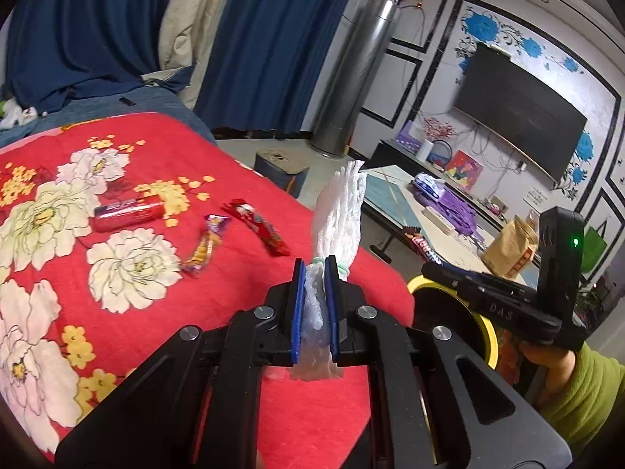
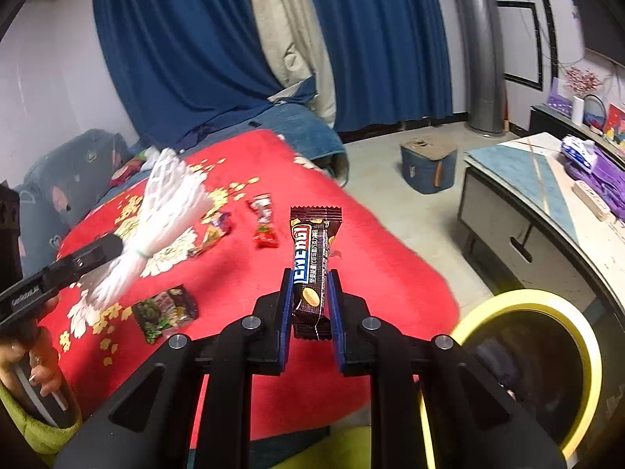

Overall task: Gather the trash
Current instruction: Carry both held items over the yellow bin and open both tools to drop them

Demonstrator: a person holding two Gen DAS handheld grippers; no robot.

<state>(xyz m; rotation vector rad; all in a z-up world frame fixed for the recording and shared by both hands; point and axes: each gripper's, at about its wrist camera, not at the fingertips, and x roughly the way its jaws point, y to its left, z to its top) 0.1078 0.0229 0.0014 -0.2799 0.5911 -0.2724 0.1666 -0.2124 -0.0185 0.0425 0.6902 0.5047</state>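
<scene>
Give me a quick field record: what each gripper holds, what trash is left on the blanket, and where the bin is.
left gripper: shut on white foam net
right gripper: shut on brown candy bar
bin: yellow-rimmed, beside the blanket's near edge, just right of the right gripper
left on red blanket: red can, red wrapper, orange-purple wrapper, green-dark packet
dropped in bin: neither held item yet
</scene>
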